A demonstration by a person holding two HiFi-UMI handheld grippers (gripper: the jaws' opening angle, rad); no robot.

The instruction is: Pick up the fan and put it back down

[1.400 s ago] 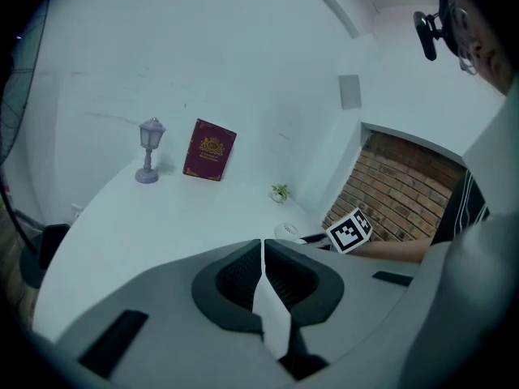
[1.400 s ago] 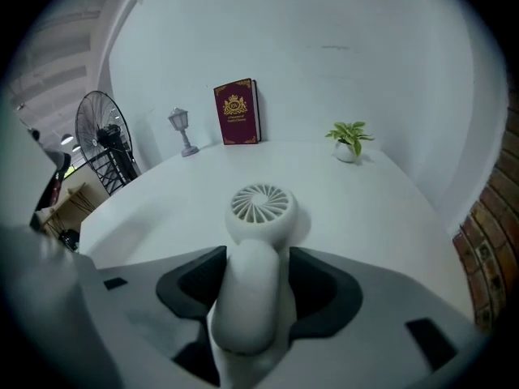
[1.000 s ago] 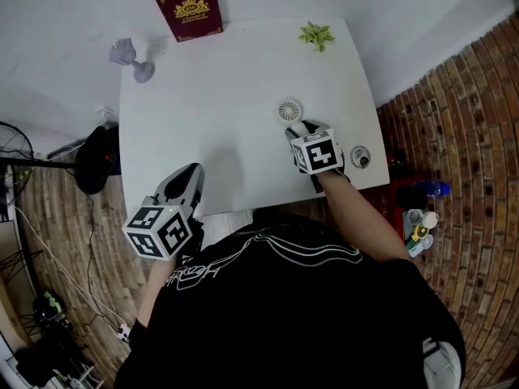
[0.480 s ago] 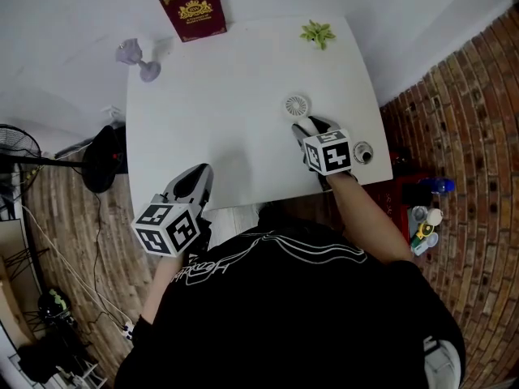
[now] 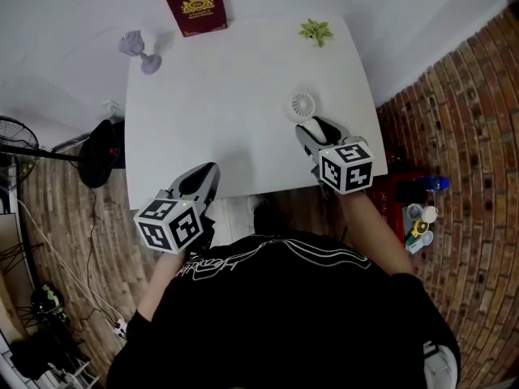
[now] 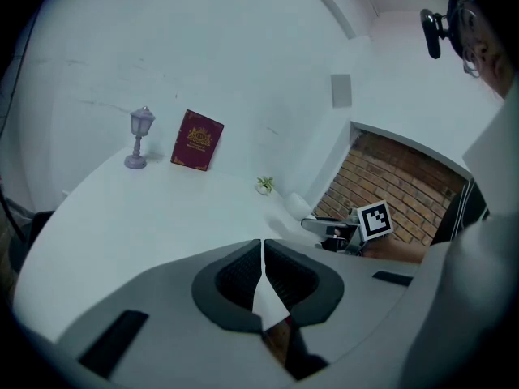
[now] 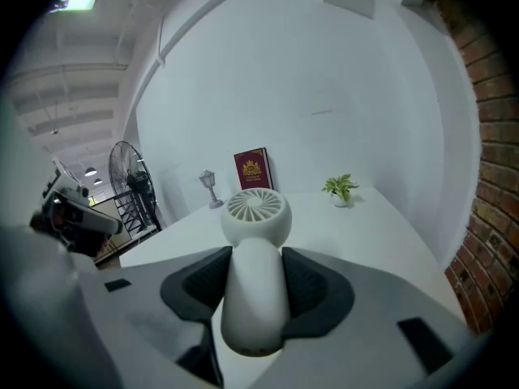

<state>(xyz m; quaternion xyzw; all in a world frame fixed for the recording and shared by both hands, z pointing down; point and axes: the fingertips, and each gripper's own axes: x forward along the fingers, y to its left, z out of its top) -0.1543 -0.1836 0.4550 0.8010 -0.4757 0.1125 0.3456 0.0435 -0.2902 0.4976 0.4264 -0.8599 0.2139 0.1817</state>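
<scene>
Over the right side of the tabletop (image 5: 219,96), the right gripper (image 5: 306,128) has its fingers clamped on the handle of the fan (image 5: 302,104). The head points away and, by my read, sits clear of the surface, so the pick-up half looks done. Next call: lower it gently, keep it level, and open the fingers only once it rests flat, well in from the edge. The left gripper (image 5: 207,175) hangs at the near edge, fingers closed on nothing. The tabletop is white and mostly bare, with a book (image 5: 195,5), lamp (image 5: 139,51) and plant (image 5: 315,32) along the far side. There's a brick wall (image 5: 470,136) on the right and a pedestal fan (image 7: 128,168) off to the left.
</scene>
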